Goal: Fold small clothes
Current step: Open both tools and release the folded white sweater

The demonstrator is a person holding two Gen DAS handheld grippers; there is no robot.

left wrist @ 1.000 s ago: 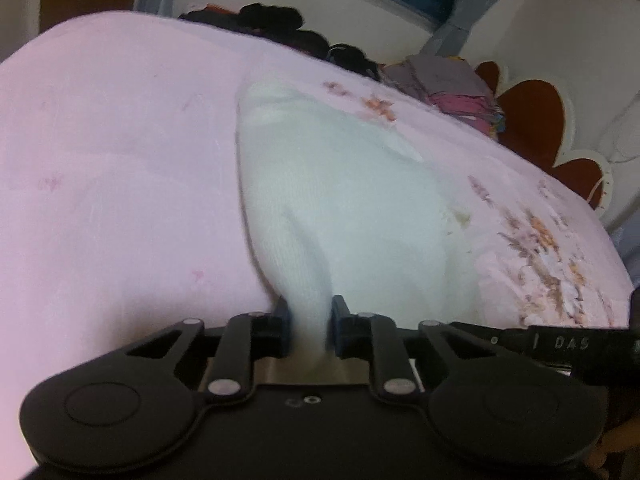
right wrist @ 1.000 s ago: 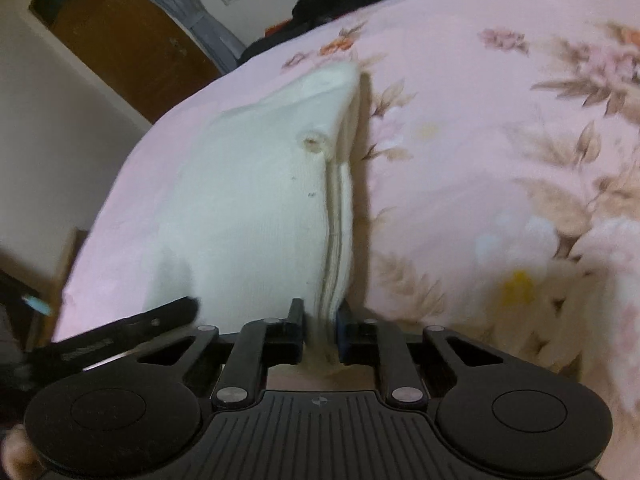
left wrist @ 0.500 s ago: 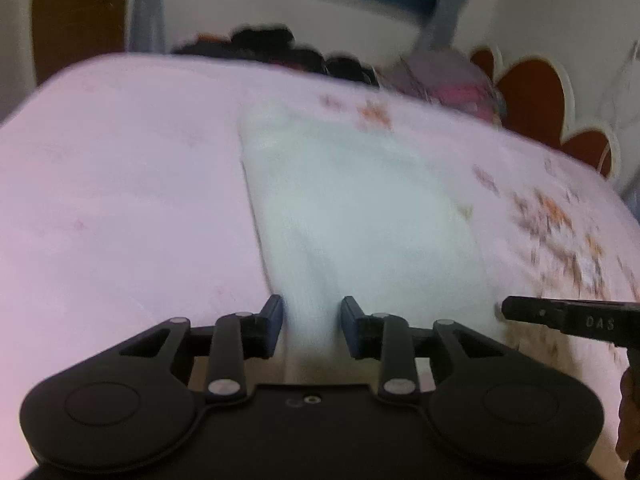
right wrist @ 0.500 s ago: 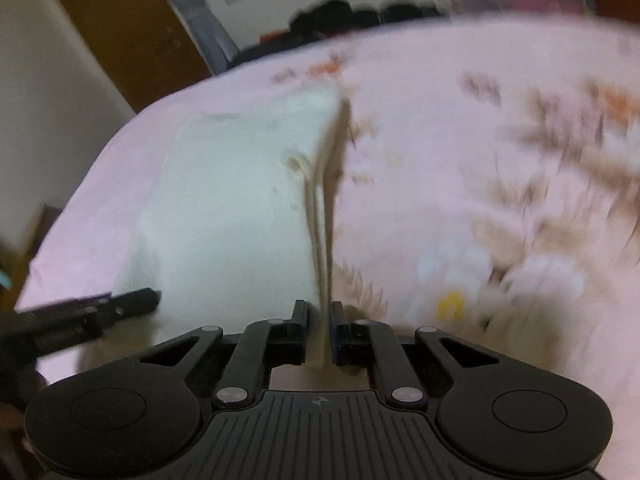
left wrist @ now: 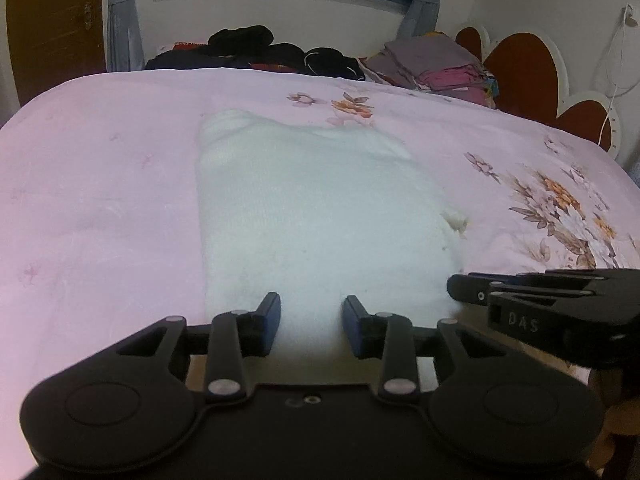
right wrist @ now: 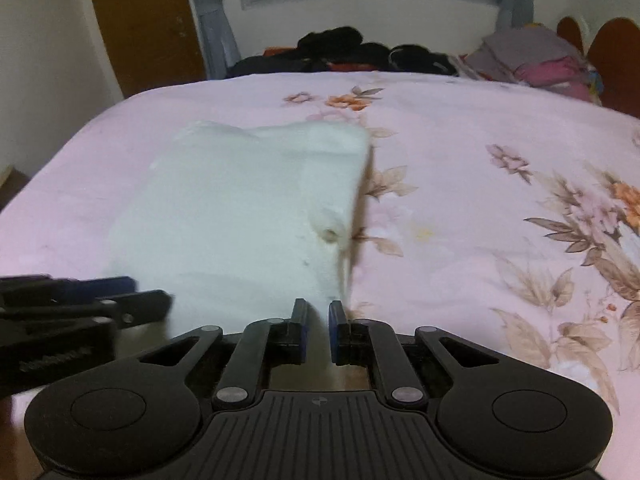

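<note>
Lying flat on floral sheet (left wrist: 120, 184), ribbed white knit garment (left wrist: 312, 208)

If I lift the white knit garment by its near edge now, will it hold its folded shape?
Probably not. The white knit garment looks soft and floppy, lying limp on the bedspread, so it should sag. The layered right edge may slide apart. It seems light; the right tool pinches only a thin fold.
</note>
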